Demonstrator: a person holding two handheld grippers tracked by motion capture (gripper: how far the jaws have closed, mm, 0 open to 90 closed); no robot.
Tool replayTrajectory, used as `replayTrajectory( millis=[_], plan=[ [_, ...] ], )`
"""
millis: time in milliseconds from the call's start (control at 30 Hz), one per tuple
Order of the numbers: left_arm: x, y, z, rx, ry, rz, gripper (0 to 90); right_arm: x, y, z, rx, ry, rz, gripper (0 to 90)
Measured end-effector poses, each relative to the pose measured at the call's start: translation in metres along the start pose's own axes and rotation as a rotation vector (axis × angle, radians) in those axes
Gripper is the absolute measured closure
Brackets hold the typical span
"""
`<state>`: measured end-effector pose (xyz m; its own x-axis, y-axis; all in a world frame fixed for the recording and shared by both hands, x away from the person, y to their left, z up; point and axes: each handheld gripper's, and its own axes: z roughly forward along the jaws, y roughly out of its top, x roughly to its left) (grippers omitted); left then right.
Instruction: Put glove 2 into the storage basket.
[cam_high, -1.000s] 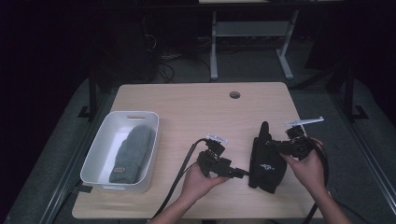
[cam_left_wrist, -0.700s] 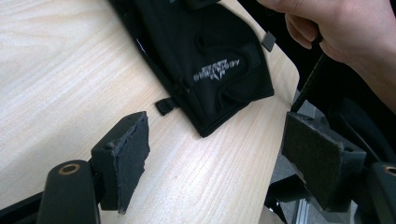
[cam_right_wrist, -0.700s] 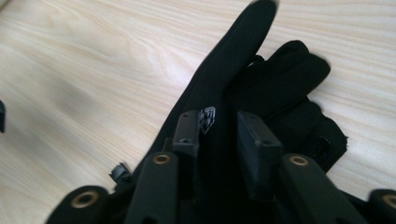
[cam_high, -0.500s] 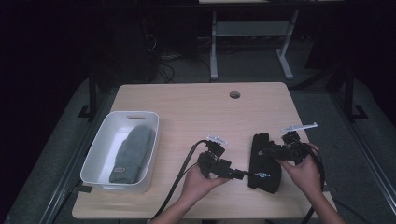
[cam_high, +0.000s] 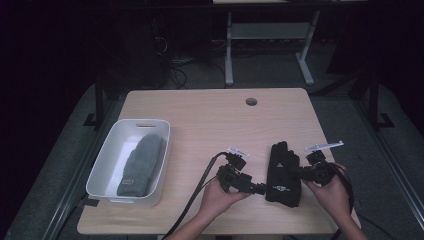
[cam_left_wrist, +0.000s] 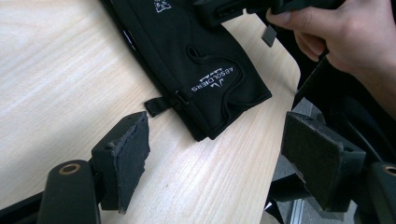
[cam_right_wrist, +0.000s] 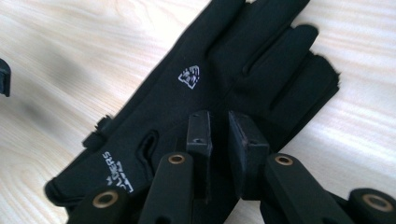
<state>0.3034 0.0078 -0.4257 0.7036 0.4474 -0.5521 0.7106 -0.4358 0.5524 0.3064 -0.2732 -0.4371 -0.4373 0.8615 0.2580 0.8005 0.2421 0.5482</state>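
Two tongs are in my hands at the near right of the table (cam_high: 200, 115), with the black glove (cam_high: 284, 172) lying flat between them. My right tongs (cam_right_wrist: 218, 128) have just been closing and now pinch the glove's right edge, jaws nearly together. My left tongs (cam_left_wrist: 215, 154) stand wide apart just left of the glove's cuff, touching nothing.

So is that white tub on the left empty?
No, the white tub holds a grey knitted hat lying lengthwise inside it, as the high view shows.
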Motion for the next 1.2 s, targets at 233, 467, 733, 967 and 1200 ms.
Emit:
replayTrajectory(
  millis=[233,467,733,967,1200],
  plan=[
    [-0.001,0.001,0.011,0.023,0.000,-0.001,24.4,-0.002,-0.007,0.004,-0.006,0.020,0.015,70.2],
    [-0.003,-0.001,0.024,0.049,0.033,0.001,27.1,-0.011,0.001,-0.005,-0.065,0.026,0.048,53.6],
    [-0.006,-0.002,0.037,0.068,0.009,-0.003,27.2,-0.028,0.012,-0.002,-0.096,-0.006,0.082,42.3],
    [-0.007,0.000,0.046,0.084,0.010,-0.008,29.8,-0.042,0.017,0.009,-0.086,-0.011,0.136,40.9],
    [-0.006,0.000,0.055,0.099,0.017,-0.009,34.7,-0.050,0.017,0.019,-0.067,-0.001,0.162,40.9]
  ],
)
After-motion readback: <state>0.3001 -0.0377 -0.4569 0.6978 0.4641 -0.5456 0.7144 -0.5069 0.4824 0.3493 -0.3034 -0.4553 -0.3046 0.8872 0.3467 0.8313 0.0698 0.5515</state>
